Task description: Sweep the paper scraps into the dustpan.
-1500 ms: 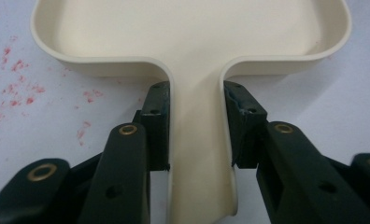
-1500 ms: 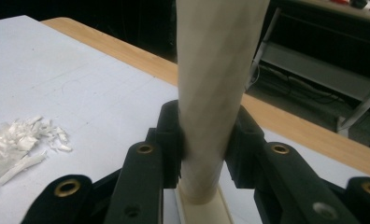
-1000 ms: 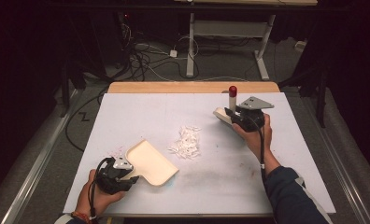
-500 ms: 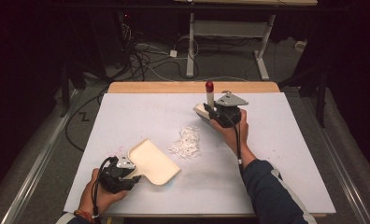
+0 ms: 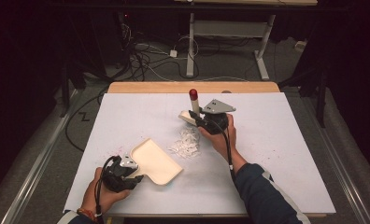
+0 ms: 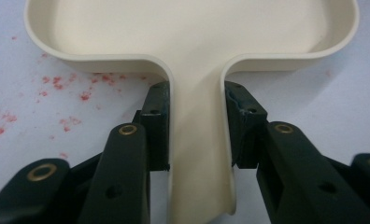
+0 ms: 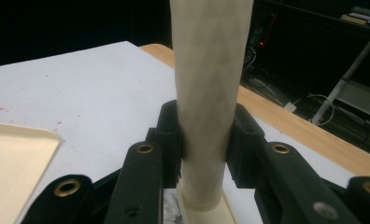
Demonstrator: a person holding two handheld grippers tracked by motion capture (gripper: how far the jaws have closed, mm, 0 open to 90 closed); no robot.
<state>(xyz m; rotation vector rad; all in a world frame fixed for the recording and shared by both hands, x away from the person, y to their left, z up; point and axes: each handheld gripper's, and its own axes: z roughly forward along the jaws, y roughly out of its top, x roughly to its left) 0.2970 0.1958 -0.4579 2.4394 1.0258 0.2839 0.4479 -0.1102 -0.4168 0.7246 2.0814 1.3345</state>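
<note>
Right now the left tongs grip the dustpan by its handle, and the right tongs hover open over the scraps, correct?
Not quite. The right tongs are shut on the brush handle, as the right gripper view shows. The left tongs do grip the dustpan by its handle.

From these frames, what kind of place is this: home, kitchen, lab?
Most likely a lab or recording workspace, not a home: a white-covered table in a dark room, loose cables across the floor behind it, and bare desk legs beyond.
</note>
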